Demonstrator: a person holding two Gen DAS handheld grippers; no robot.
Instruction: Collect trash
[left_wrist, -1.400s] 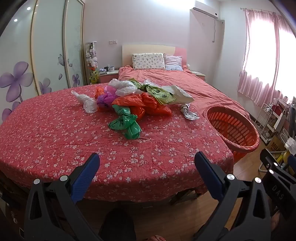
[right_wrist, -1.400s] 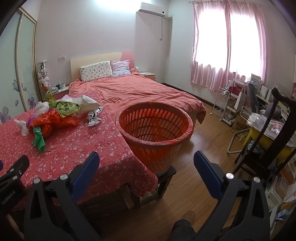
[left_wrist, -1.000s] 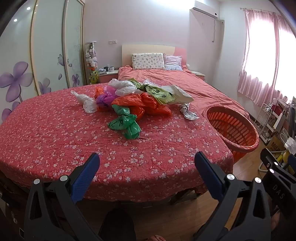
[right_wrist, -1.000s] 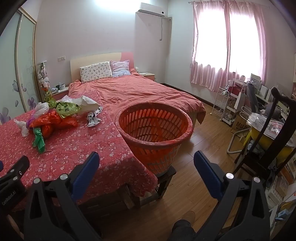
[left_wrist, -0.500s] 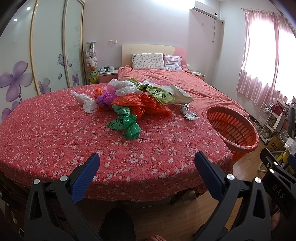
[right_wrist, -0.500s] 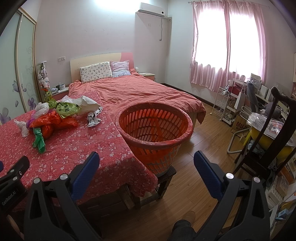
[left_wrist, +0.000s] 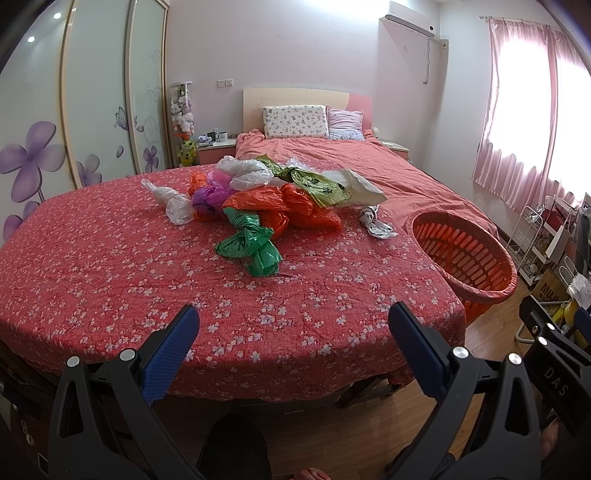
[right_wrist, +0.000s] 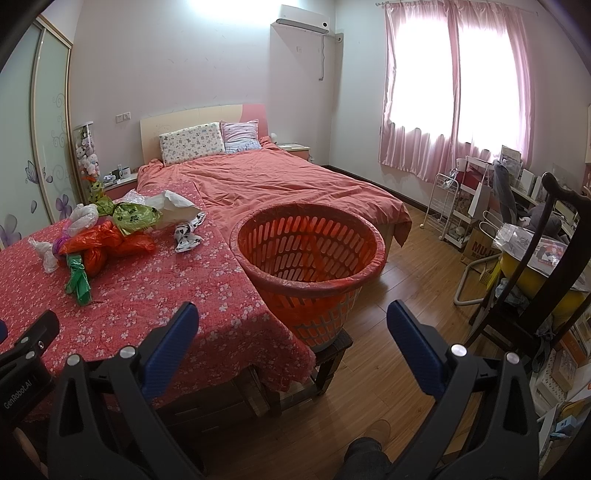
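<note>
A pile of crumpled plastic bags lies on the far middle of a table with a red flowered cloth (left_wrist: 92, 266): a green bag (left_wrist: 251, 245) nearest, orange bags (left_wrist: 284, 206), a purple bag (left_wrist: 207, 197), white bags (left_wrist: 177, 206) and an olive printed bag (left_wrist: 317, 184). A small black-and-white wrapper (left_wrist: 375, 221) lies to the right. An orange slotted basket (right_wrist: 310, 266) stands on a low stool at the table's right edge. My left gripper (left_wrist: 291, 332) is open and empty at the table's near edge. My right gripper (right_wrist: 291, 328) is open and empty, in front of the basket.
A bed with a salmon cover (right_wrist: 280, 181) stands behind the table. A dark wooden chair (right_wrist: 546, 280), a white wire rack (right_wrist: 447, 206) and cluttered boxes stand at the right on the wood floor. Sliding wardrobe doors (left_wrist: 92, 110) line the left wall.
</note>
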